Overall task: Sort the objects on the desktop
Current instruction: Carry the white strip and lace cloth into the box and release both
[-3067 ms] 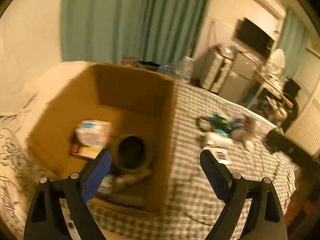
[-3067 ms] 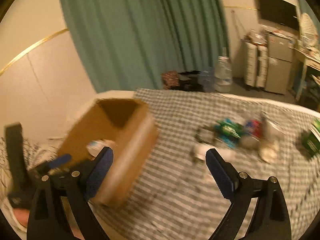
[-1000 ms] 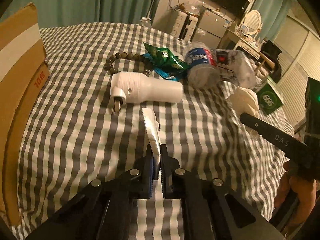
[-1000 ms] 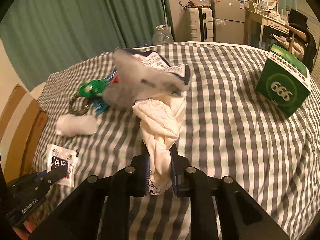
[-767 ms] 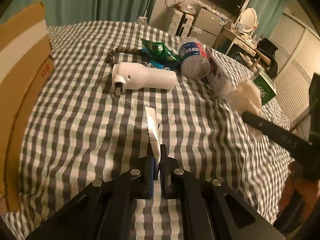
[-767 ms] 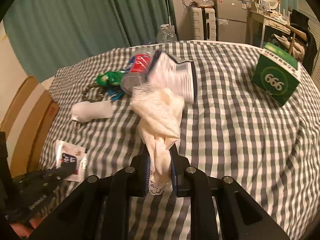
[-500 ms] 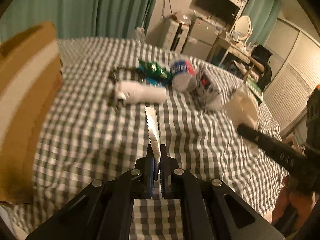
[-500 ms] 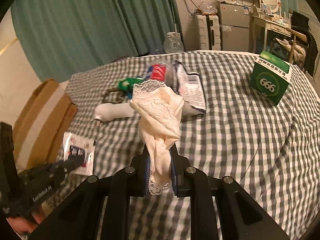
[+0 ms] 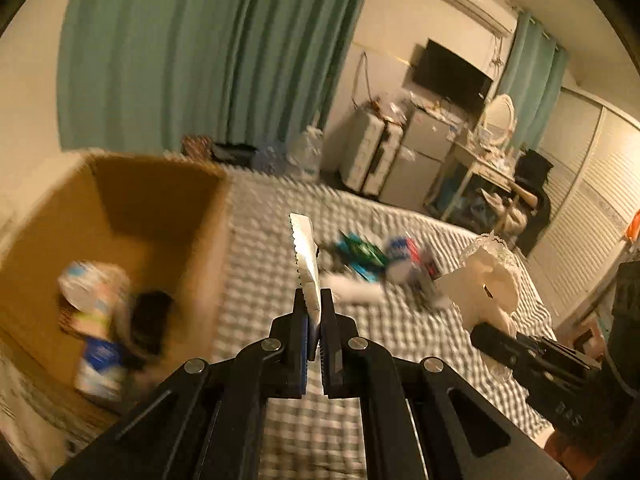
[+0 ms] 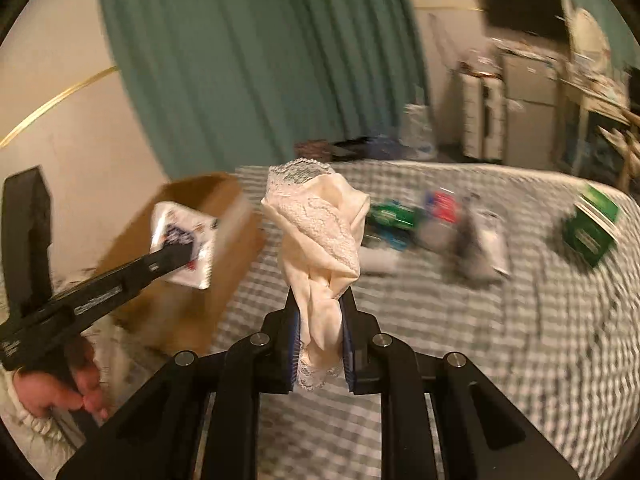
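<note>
Above the checked bed, both loads are in the carry step toward the cardboard box (image 9: pixel 120 216): the left gripper (image 9: pixel 314 332) is pressed together on a thin, flat white packet (image 9: pixel 306 256) with a saw-tooth edge, and the right gripper (image 10: pixel 320 344) pinches a soft, crumpled cream cloth (image 10: pixel 320 232) trimmed with lace. Next, I judge, each must reach over the box's open top and let go; the limp cloth may cling to the pads.
</note>
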`<state>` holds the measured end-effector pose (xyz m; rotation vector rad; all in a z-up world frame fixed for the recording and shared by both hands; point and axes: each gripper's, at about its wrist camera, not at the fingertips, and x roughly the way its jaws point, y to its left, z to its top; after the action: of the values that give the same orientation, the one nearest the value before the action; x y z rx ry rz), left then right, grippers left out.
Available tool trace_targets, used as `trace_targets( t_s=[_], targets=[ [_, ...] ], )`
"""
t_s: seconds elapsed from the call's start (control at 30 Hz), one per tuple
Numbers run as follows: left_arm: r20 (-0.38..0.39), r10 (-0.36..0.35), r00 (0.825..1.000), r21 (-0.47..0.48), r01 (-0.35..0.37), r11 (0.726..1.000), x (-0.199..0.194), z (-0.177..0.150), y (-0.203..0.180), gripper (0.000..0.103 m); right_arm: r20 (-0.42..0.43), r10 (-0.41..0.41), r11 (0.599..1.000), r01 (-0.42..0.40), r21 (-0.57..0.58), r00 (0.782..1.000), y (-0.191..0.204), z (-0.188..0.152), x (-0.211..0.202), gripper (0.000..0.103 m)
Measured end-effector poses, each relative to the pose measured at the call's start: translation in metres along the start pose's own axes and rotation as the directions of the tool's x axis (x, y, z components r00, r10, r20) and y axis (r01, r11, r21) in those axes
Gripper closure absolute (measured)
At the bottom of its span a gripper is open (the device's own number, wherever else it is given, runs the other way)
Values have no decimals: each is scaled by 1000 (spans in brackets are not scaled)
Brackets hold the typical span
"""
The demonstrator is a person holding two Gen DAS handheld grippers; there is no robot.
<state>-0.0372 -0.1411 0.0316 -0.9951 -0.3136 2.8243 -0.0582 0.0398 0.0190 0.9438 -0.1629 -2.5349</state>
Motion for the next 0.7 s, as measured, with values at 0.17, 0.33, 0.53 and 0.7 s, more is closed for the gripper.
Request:
trace_targets(
  t_s=[0.17,0.33,0.53,0.7],
  targets=[
    [41,72,997,4,-72,997,-22,21,54,99,-32,94,988,-97,-120,995,80,24,31,87],
    [1,147,989,-18,-147,989,-17,22,110,99,-108,169,976,-182,-121,980,127,37,80,87],
    [-53,170,984,-50,-172,984,-6,9,151,99,-148,189,973,-205,-103,971,155,53,127,85],
    [-154,155,976,4,-156,988,14,0,150,69,-127,197,978,-203,-36,972,148,60,135,16]
  ],
)
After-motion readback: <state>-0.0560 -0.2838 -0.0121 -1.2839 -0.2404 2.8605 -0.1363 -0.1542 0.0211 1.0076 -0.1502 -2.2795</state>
